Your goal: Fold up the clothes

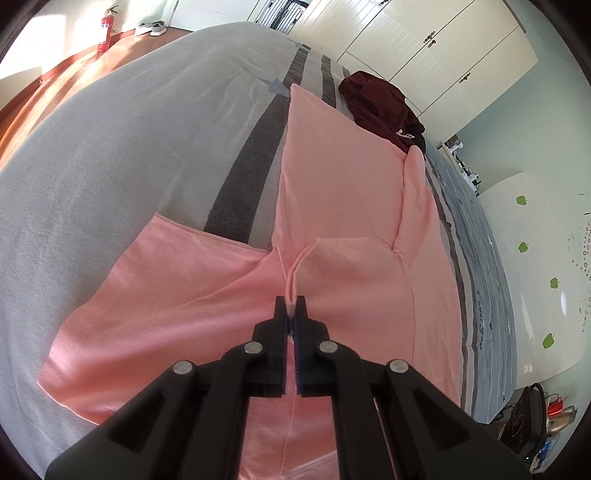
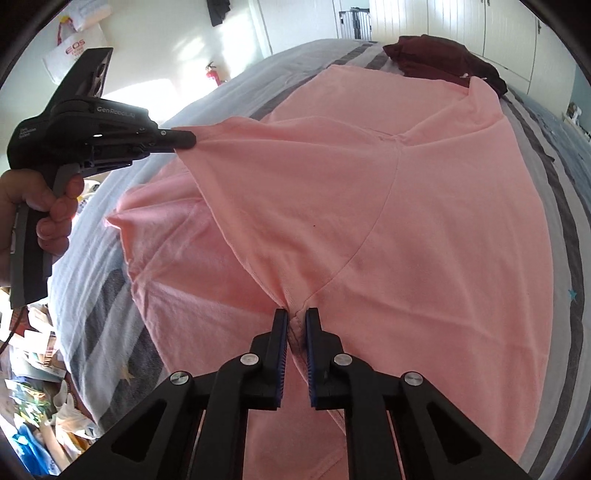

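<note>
Left claw (image 2: 188, 140), marked "GenRobot.AI", and right claw (image 2: 295, 314) each pinch the pink shirt (image 2: 332, 206) above the bed (image 1: 110, 147).

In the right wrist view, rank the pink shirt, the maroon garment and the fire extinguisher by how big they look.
1. pink shirt, fills most of the view
2. maroon garment
3. fire extinguisher, far off, so its small look partly reflects distance

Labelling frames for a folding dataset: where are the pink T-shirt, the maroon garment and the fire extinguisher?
pink T-shirt (image 2: 424, 206): right wrist view, flat body panel.
maroon garment (image 1: 376, 107): left wrist view, middle of heap.
fire extinguisher (image 1: 104, 33): left wrist view, red cylinder.
</note>
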Available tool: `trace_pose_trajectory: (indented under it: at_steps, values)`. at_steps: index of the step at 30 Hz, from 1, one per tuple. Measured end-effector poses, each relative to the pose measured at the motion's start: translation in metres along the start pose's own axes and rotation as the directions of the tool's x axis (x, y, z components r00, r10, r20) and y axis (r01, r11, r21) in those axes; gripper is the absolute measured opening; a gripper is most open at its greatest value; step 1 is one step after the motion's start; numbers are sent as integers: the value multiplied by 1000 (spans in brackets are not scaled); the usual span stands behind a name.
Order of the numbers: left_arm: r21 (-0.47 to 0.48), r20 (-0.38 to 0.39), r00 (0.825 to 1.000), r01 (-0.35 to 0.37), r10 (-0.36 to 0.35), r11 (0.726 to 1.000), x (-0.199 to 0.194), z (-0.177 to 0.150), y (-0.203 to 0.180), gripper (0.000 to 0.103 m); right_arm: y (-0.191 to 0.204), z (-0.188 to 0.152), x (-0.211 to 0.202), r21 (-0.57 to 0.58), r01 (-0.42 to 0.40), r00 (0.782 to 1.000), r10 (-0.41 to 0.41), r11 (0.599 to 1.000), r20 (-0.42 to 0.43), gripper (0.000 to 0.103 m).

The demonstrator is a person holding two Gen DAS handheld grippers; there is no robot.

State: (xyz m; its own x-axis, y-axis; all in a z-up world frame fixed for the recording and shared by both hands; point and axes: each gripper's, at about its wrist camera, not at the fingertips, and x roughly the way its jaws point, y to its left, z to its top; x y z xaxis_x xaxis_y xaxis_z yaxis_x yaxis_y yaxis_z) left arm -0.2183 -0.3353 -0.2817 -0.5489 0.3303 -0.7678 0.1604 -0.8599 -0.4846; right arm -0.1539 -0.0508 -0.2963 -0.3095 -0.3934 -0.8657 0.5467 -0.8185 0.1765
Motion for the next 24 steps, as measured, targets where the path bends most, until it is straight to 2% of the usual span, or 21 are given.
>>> trace_pose_trajectory:
  at_steps: [6, 16, 24]
  values:
    - [-8, 32, 999, -38, 38, 999, -38, 12, 33, 1, 27, 14, -5, -4, -91, 996, 91, 996, 17, 8]
    - [-17, 19, 992, -123, 124, 992, -77, 3, 92, 1, 87, 16, 10, -60, -186, 982, 185, 981, -25, 8]
    - [-14, 1, 988, -152, 152, 988, -82, -6, 112, 1, 114, 9, 34, -89, -196, 979, 191, 977, -67, 8]
